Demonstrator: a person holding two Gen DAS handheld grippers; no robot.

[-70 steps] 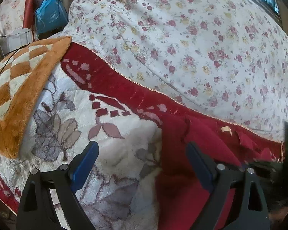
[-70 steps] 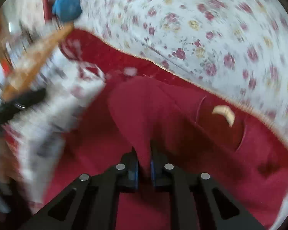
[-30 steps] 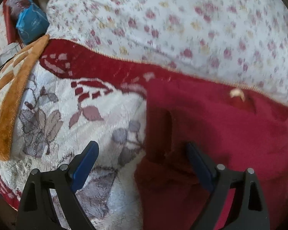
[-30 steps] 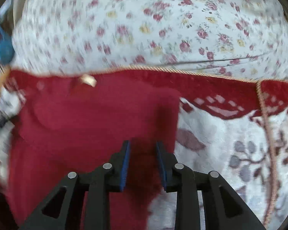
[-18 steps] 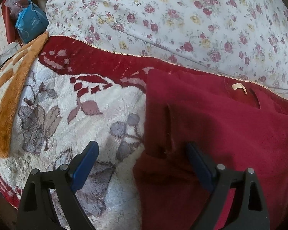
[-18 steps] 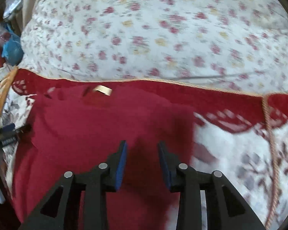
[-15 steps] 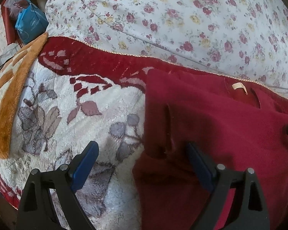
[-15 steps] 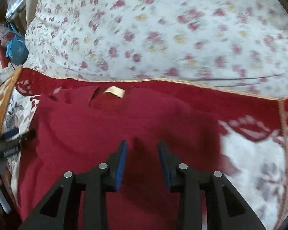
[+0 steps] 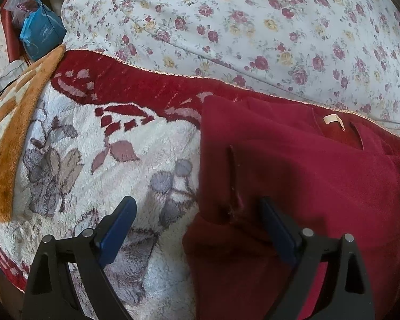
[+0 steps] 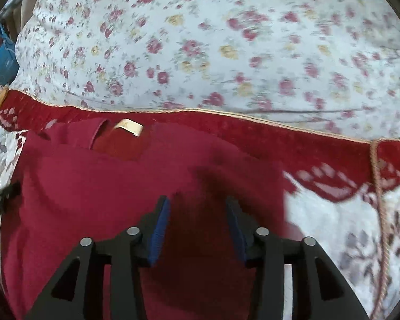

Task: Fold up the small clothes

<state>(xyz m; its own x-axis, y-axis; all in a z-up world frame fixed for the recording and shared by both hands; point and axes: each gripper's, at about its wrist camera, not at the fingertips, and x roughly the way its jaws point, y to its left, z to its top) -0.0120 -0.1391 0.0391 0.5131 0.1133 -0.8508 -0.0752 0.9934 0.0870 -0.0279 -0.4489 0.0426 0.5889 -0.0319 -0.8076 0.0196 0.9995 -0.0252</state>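
Observation:
A dark red small top (image 9: 306,176) lies folded on the blanket, its cream neck label (image 9: 332,120) at the far edge. My left gripper (image 9: 197,208) is open wide and straddles the top's left edge and a small seam slit, gripping nothing. In the right wrist view the same top (image 10: 106,186) fills the lower left, with its label (image 10: 128,126) showing. My right gripper (image 10: 197,202) hovers over the top's right part. Its jaws are opening, with flat red fabric below them and nothing pinched.
A white fleece blanket (image 9: 93,160) with a red border and grey flowers lies under the top. Beyond it is a rose-print sheet (image 9: 253,26). An orange checked blanket (image 9: 13,122) and a blue bag (image 9: 40,34) are at the far left. A cord trim (image 10: 378,186) runs down the right.
The right gripper carried a fold of the red top across, then let it go and widened its jaws while shifting left over the top. The left gripper stayed open and still.

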